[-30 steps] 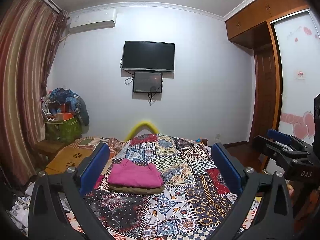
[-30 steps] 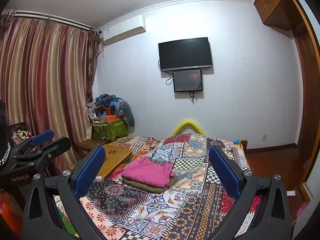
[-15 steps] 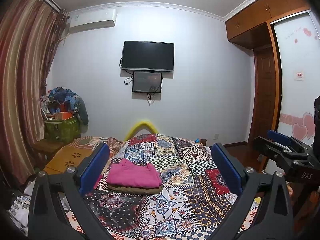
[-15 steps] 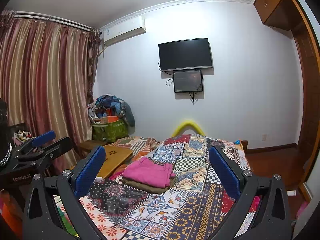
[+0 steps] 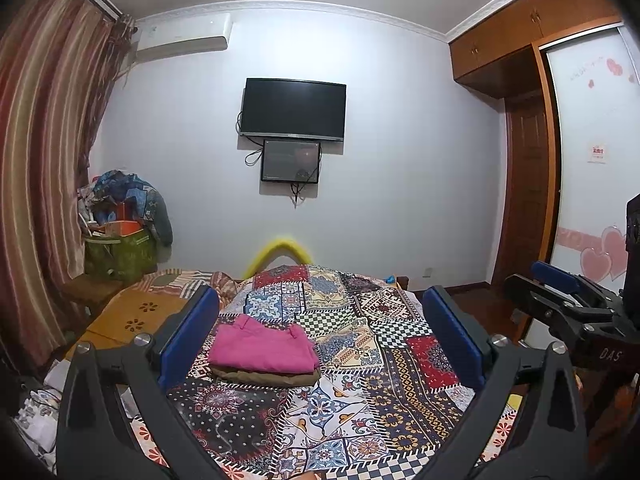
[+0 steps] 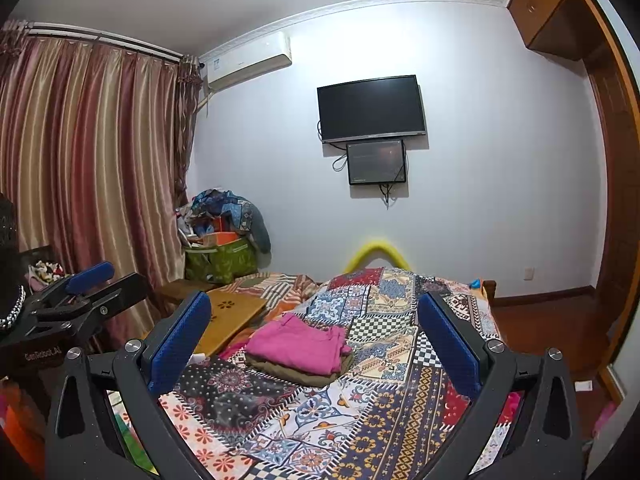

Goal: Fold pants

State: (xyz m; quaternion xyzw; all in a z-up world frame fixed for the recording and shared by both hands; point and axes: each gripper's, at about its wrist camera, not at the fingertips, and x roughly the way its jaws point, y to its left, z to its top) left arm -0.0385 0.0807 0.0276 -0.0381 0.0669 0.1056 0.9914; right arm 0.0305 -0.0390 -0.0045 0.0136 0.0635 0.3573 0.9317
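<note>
Left gripper (image 5: 320,336): nearest the lens, held up above the foot of the bed, jaws spread wide with nothing between them; it also shows at the left edge of the right wrist view.
Right gripper (image 6: 314,338): level with the other, jaws likewise wide apart and empty.
Bed (image 5: 400,400): covered by a patchwork quilt, bare of clothing on the near stretch under both grippers.
Pink pants (image 5: 262,346): folded into a flat rectangle, lying on the left half of the bed beyond the fingertips, touched by neither gripper.
Olive garment (image 5: 272,378): folded, directly beneath the pink pants, its edge showing on the near side.
Wooden board (image 6: 230,316): lying on the bed's left side, just beside the stack.
Green bag (image 6: 220,260): against the curtain, heaped with clothes, well apart from the stack.
Step in hand: by my reading the fold is finished and both grippers are clear of the stack.
Next move: little is called for; if anything, lower onto the stack to square its edges, or fetch another piece, though no unfolded pants are visible.
</note>
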